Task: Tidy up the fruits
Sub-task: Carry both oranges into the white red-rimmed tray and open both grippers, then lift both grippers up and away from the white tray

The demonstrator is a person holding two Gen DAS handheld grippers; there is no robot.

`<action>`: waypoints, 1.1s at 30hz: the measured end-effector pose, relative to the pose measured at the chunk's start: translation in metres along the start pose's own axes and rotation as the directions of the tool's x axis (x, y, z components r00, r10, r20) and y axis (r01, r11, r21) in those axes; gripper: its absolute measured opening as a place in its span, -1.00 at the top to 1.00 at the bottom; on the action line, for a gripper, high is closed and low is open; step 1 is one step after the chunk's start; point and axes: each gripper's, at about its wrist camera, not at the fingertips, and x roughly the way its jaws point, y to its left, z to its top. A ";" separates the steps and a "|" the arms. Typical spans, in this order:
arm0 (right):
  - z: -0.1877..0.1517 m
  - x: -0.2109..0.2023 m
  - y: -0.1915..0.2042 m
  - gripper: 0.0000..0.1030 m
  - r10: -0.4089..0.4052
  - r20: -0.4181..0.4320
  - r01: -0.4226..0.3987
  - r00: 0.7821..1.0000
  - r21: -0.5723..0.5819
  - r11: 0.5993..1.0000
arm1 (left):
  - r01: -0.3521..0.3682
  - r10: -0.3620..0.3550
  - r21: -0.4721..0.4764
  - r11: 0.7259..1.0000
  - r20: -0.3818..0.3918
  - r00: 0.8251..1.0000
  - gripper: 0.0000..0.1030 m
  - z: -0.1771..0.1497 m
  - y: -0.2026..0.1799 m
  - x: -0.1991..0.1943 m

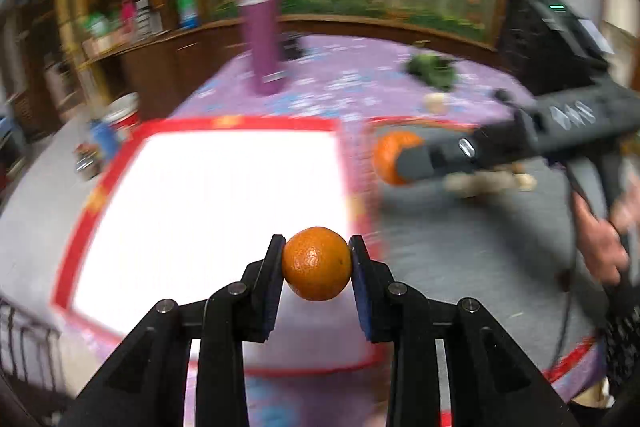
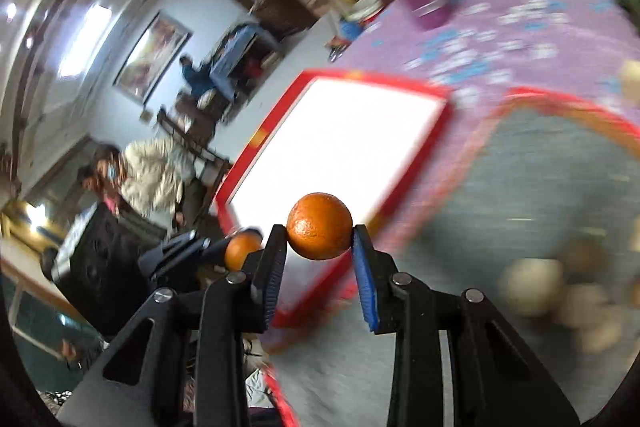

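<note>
Left gripper (image 1: pixel 317 263): pads pinching an orange (image 1: pixel 317 263) at its sides, fruit clear of the surface. Ahead and left of it, white tray with red rim (image 1: pixel 240 124). Beyond, a purple tumbler (image 1: pixel 262 31) stands upright on the purple cloth (image 1: pixel 360 67). Ahead to the right, grey mat (image 1: pixel 460 247).

Right gripper (image 2: pixel 320 227): clamped on a second orange (image 2: pixel 320 226), held aloft with the white tray behind it. Pale, blurred lumps (image 2: pixel 536 287) lie on the grey mat to its right.
</note>
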 end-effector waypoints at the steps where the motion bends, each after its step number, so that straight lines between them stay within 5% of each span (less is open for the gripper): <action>1: 0.000 0.020 0.016 0.31 -0.010 -0.019 0.009 1.000 -0.021 1.000 | -0.024 0.024 -0.027 0.999 -0.001 1.000 0.40 -0.004 0.012 0.001; 8: -0.002 0.097 0.063 0.31 -0.096 -0.077 0.093 0.992 -0.047 0.995 | -0.069 0.067 -0.132 0.989 -0.019 0.998 0.40 -0.016 0.056 0.019; 15: -0.002 0.113 0.076 0.29 -0.214 -0.083 0.208 0.973 -0.068 0.976 | -0.099 0.092 -0.158 0.982 -0.053 0.994 0.29 -0.025 0.065 0.025; 16: 0.000 0.109 0.073 0.29 -0.226 -0.082 0.221 0.971 -0.062 0.973 | -0.102 0.096 -0.159 0.982 -0.045 0.994 0.19 -0.026 0.064 0.020; 18: -0.001 0.101 0.075 0.26 -0.221 -0.060 0.219 0.973 -0.047 0.975 | -0.153 0.153 -0.152 0.977 -0.012 0.988 -0.36 -0.027 0.062 0.006; 20: -0.001 0.080 0.079 -0.12 -0.207 0.002 0.207 0.978 -0.030 0.978 | -0.209 0.217 -0.139 0.968 0.043 0.975 -0.54 -0.028 0.059 -0.013; 28: -0.042 -0.030 0.077 -0.45 -0.272 0.252 0.295 0.929 -0.057 0.954 | -0.304 0.315 -0.083 0.949 0.215 0.925 -0.66 -0.052 0.032 -0.091; 33: -0.090 -0.065 0.058 -0.47 -0.299 0.287 0.322 0.910 -0.037 0.946 | -0.304 0.321 -0.111 0.946 0.195 0.927 -0.66 -0.076 0.030 -0.110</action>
